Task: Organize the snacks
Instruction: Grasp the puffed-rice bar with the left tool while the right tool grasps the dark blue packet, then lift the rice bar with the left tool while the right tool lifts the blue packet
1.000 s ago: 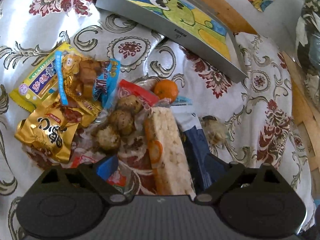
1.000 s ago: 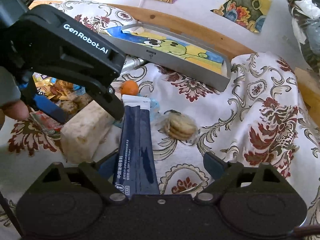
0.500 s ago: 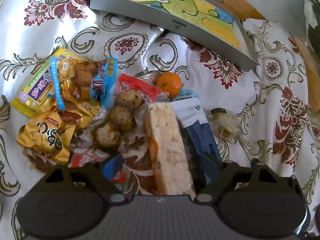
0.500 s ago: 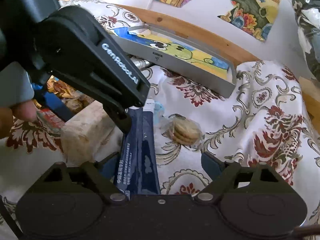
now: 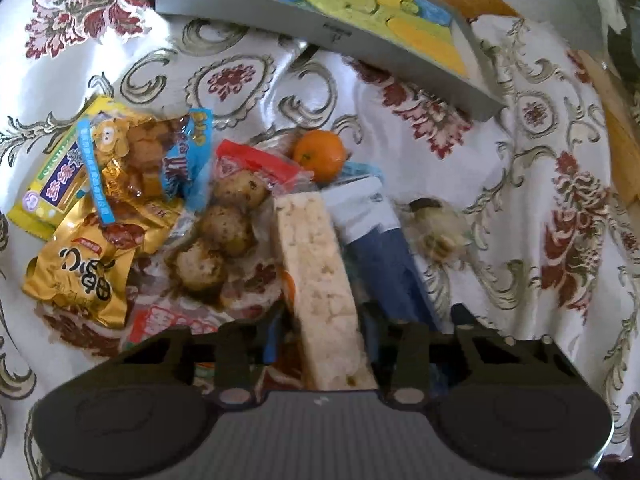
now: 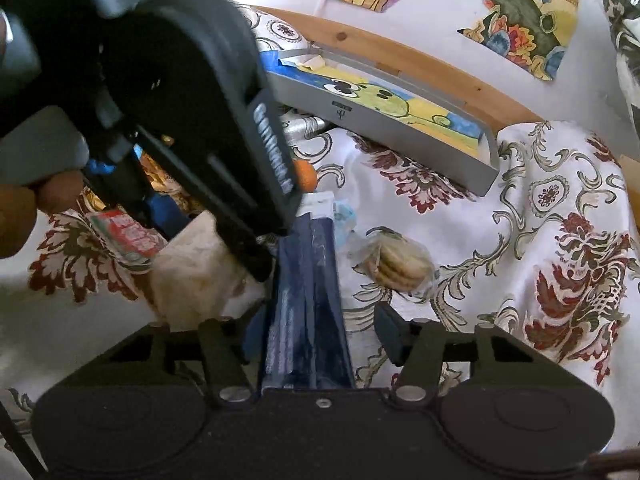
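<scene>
A pale rice cracker bar (image 5: 316,256) lies lengthwise between the fingers of my left gripper (image 5: 324,332), which has shut on its near end. Right beside it is a dark blue packet (image 6: 308,280). My right gripper (image 6: 320,332) straddles that packet's near end, jaws narrowed; the left pad touches it and a small gap shows at the right pad. A mandarin (image 5: 320,154) sits beyond both. A clear pack of round biscuits (image 6: 400,264) lies just right of the blue packet.
A grey tray (image 6: 380,120) with a cartoon lining stands at the back of the flowered cloth. Several snack bags are heaped on the left, among them a gold one (image 5: 80,272) and a pack of brown balls (image 5: 228,228). The left gripper's housing (image 6: 192,92) and a hand (image 6: 24,208) crowd the right wrist view.
Both grippers' fingers have drawn inward, the left onto the rice bar, the right around the blue packet. The left gripper has also moved closer over the right wrist view.
</scene>
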`<state>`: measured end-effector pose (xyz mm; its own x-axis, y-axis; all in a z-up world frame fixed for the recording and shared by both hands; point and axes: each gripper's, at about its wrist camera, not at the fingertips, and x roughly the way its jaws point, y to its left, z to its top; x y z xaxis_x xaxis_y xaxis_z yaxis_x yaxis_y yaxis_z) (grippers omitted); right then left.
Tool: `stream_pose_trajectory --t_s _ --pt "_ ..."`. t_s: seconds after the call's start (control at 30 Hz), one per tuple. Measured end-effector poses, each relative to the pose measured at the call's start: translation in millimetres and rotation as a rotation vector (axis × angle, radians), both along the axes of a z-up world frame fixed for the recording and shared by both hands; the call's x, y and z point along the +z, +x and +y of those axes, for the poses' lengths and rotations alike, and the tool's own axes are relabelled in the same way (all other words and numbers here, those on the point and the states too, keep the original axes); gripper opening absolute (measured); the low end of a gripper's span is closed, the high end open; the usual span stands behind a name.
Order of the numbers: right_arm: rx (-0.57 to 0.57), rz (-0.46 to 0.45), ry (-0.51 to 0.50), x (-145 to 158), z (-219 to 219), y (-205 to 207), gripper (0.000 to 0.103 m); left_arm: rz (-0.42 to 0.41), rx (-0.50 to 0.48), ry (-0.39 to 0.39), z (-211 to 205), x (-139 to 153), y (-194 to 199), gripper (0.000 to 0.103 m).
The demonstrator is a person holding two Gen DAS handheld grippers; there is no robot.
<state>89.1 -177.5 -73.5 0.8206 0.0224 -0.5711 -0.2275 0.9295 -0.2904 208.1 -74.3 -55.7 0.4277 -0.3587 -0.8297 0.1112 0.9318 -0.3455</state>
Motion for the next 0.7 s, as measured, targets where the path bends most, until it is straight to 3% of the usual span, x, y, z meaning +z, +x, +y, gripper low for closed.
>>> stream_pose_trajectory --t_s 0.4,0.5,0.7 --pt "-0.010 0.025 0.035 -2 -4 8 0.056 0.000 -0.001 -0.010 2 -7 6 0.043" --pt "-0.008 0.035 0.057 -1 -7 11 0.050 -0.004 -0.017 -0.008 4 -6 5 0.038" --pt "-0.017 0.056 0.090 2 -8 14 0.048 -0.002 -0.015 -0.033 16 -2 -4 0.033"
